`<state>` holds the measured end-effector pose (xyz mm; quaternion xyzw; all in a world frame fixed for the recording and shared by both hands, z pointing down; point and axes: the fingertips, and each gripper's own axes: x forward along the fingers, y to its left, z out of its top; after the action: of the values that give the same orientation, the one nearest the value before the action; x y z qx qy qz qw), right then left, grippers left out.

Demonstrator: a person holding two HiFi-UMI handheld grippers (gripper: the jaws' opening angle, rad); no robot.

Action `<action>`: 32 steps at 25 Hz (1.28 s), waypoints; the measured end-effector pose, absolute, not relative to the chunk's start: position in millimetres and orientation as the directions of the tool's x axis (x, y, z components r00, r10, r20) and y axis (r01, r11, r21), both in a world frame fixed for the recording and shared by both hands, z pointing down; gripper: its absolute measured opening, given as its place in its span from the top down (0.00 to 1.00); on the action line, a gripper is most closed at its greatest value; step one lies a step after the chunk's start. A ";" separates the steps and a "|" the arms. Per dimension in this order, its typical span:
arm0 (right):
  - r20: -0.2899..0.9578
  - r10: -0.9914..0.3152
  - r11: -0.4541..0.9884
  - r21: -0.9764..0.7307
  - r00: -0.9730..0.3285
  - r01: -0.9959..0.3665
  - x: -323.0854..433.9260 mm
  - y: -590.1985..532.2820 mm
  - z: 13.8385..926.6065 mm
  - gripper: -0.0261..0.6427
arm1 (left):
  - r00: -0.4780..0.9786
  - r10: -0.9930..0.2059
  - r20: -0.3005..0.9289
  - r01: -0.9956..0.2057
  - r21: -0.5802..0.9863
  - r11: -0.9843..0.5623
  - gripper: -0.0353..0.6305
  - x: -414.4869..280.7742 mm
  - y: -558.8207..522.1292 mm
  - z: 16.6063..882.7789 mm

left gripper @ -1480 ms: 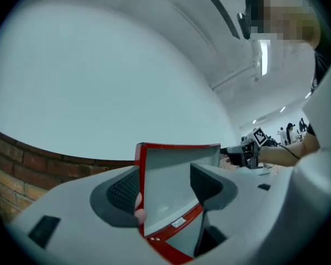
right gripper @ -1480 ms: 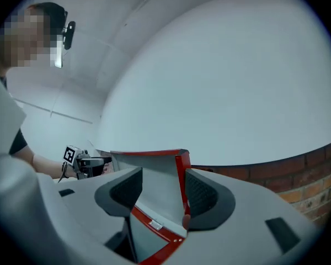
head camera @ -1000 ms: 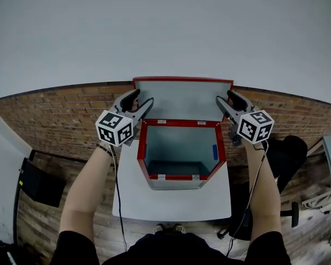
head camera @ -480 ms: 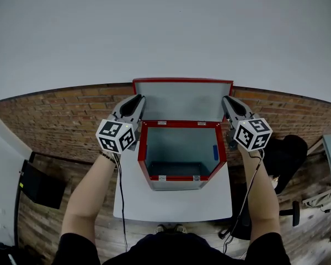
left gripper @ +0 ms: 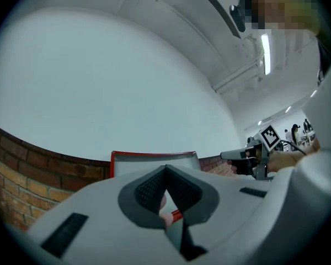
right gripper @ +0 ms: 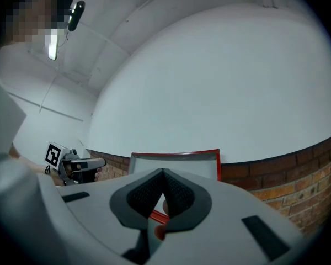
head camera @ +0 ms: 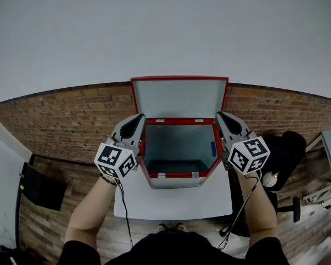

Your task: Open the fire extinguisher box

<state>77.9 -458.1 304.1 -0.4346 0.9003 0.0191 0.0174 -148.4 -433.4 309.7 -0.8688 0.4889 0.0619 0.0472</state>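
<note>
The red fire extinguisher box (head camera: 180, 121) stands on a white table (head camera: 176, 200) with its lid (head camera: 180, 97) raised upright at the back, and its grey inside looks empty. My left gripper (head camera: 140, 116) is shut with nothing in it, its tip beside the box's left back corner. My right gripper (head camera: 219, 115) is also shut and empty, beside the right back corner. The left gripper view shows the closed left gripper (left gripper: 166, 167) pointing at the lid (left gripper: 154, 160). In the right gripper view, the closed right gripper (right gripper: 163, 171) points at the lid (right gripper: 174, 163).
Brick-patterned flooring surrounds the table. A black chair (head camera: 284, 148) stands to the right and a dark flat object (head camera: 38, 184) lies at the left. Cables hang from both grippers along my forearms. A plain white wall rises behind the box.
Both grippers went from open to shut. They drew back toward me, from beside the raised lid to beside the box's rim. The lid stays up.
</note>
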 end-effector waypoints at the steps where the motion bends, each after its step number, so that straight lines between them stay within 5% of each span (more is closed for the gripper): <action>1: -0.041 -0.780 0.625 0.014 -0.625 -0.781 77.6 -451.3 308.0 0.93 | 0.521 -0.841 -0.147 -0.852 -0.030 -0.523 0.88 -144.5 -425.6 313.9; 32: 0.100 -0.762 0.636 -0.074 -0.640 -0.768 66.8 -312.1 437.4 0.93 | 0.572 -0.821 -0.008 -0.812 0.140 -0.567 0.88 -101.0 -285.7 446.8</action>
<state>66.8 -312.1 437.4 -0.4233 0.9039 -0.0547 -0.0296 -101.0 -285.7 446.8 -0.8844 0.4614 0.0361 -0.0604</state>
